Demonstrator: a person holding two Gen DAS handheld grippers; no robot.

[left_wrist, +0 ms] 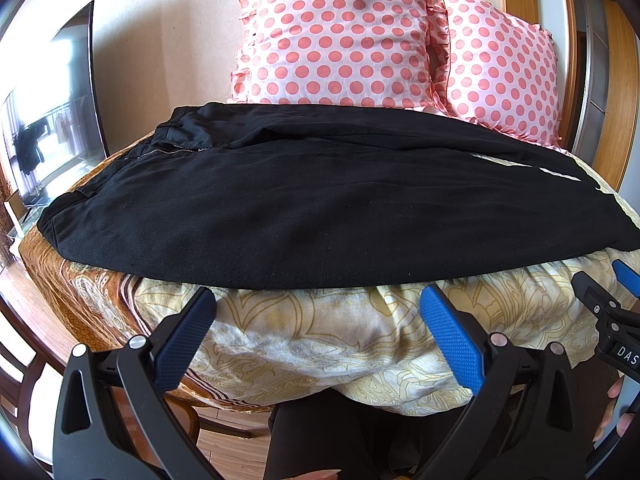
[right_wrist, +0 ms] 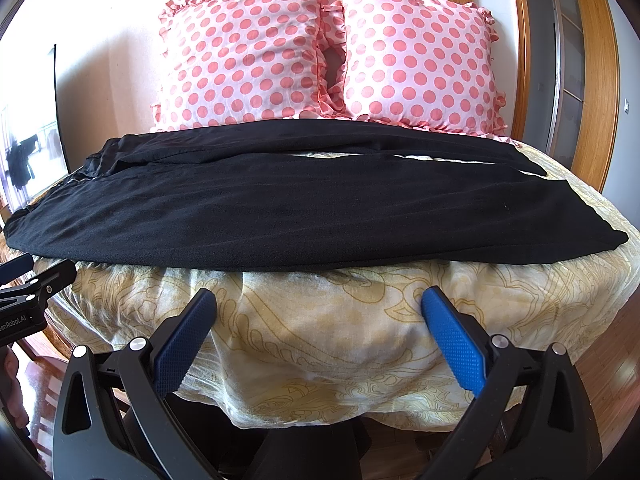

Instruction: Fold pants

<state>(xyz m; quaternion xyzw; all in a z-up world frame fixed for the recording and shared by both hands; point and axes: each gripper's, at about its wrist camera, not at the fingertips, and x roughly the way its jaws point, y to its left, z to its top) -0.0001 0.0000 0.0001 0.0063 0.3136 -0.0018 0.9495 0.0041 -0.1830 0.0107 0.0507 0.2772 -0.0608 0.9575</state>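
Black pants spread flat, no fold made yet

Pants (left_wrist: 320, 208) lie across the bed (left_wrist: 320, 340), waistband at its left edge, legs side by side toward the right. Left gripper (left_wrist: 318, 336) and right gripper (right_wrist: 318, 336) hover wide apart, empty, off the near edge. Partly legible labels: "DAS", "enRobot.AI".

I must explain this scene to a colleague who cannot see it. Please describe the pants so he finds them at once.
On the bed, in front of two pink polka-dot pillows, black pants lie spread flat across the yellow patterned bedspread. They are the only black item on it, waistband at the left.
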